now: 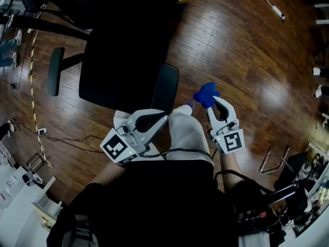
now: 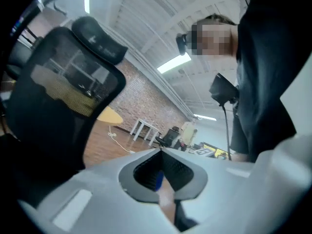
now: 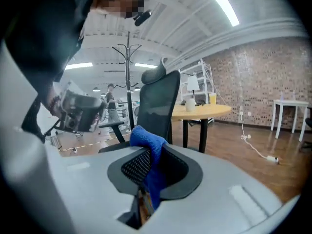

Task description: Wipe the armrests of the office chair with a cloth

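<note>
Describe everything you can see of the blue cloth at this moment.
The blue cloth is small, soft, towel-like fabric, bright blue, bunched rather than spread. The right tool is shut on it: a fold humps above the jaws and a strip hangs down between them. From the head view it sits at that tool's tip, beside the nearer black armrest and seemingly apart from it.

No word, brand or number can be read in any view. The nearest to signs are the black-and-white square markers (patterns, not letters) on the cubes of the left gripper [image 1: 162, 118] and right gripper [image 1: 215, 101], lower centre of the head view. A yellowish panel [image 2: 210, 152] in the left gripper view is too blurred to read.
</note>
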Demonstrator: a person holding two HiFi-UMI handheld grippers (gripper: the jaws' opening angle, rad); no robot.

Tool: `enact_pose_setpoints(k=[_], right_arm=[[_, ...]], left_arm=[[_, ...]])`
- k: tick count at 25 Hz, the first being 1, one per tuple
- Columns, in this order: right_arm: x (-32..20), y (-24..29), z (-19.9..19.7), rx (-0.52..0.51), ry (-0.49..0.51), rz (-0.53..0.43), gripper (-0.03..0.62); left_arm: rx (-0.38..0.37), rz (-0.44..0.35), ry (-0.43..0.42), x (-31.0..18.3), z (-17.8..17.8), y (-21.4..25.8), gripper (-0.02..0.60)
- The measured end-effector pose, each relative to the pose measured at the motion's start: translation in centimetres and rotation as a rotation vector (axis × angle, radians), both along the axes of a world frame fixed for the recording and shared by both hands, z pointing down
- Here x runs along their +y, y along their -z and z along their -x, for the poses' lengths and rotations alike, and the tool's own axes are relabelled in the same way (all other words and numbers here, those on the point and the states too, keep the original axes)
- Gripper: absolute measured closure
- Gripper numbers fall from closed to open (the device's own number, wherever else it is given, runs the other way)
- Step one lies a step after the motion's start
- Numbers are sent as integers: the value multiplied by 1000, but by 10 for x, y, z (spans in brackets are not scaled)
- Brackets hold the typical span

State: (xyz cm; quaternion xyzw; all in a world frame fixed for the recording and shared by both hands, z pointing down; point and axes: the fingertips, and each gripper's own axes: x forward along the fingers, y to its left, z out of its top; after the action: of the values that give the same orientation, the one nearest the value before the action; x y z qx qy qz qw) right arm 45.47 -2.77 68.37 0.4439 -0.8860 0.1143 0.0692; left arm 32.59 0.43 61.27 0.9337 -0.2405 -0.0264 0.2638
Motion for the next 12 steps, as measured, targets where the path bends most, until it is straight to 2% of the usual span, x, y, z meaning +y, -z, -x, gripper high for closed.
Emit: enact_pose_setpoints(k=[3,6,9,12], right_arm=[[-16,82,19,79,6,-115,548],[-25,150,66,84,-25,-193,548],[-23,188,119,43,-95,-237,548],[-9,204,166,22,-193,-234,548]], left_arm=[[93,-40,147,-40,70,36,575],[87,-146,202,-72,139,80,575],[114,-178,219,-83,200,113,575],[63,-199,160,-74,246,132,575]])
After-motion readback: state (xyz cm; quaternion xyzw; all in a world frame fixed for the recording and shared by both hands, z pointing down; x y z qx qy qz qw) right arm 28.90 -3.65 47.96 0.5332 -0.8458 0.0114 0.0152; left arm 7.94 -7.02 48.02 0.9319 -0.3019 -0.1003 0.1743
